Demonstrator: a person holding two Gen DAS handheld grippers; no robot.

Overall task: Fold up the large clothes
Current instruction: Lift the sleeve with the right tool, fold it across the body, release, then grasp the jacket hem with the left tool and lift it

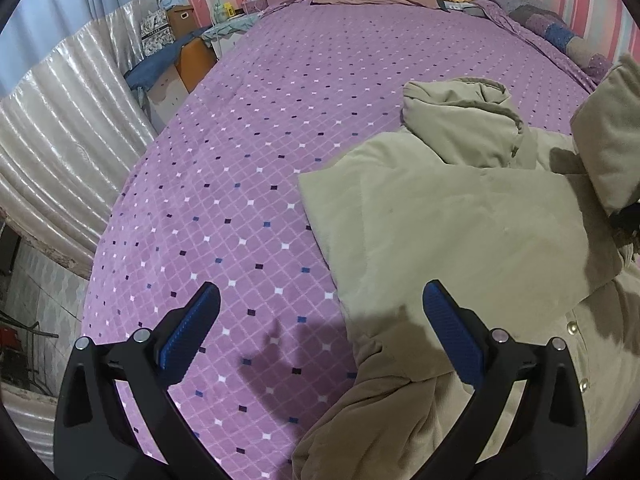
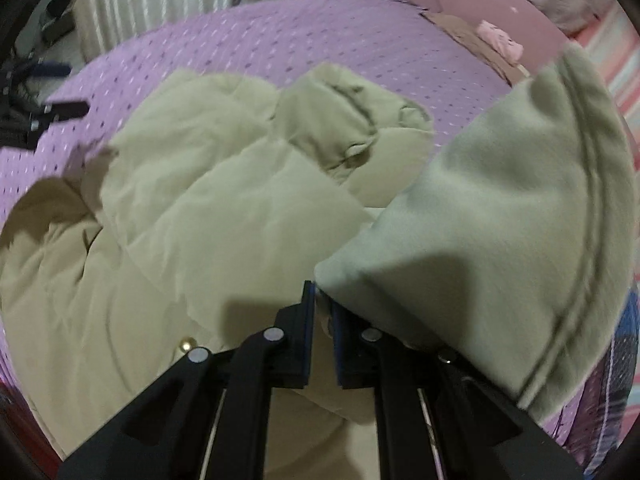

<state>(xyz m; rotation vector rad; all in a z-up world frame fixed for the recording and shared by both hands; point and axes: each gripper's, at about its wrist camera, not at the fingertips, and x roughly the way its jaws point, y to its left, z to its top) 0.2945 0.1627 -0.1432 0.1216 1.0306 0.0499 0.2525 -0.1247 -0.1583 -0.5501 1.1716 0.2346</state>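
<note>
Coat: a beige coat (image 1: 460,216) lay spread on the purple bedspread (image 1: 280,120), one side already folded over its body.
Left gripper: the left gripper (image 1: 320,320) hovered above the coat's edge, fingers wide apart and holding nothing.
Right gripper: the right gripper (image 2: 322,300) had its fingers closed on a lifted sleeve (image 2: 500,220).

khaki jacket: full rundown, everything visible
The khaki jacket is thick, soft and padded-looking, with pale snap buttons down the front. It lies front-up on the purple diamond-patterned bedspread, hood bunched at its top, one sleeve folded flat across the chest. The right gripper is shut on the other sleeve, lifting it; the left gripper hovers open above.
</note>
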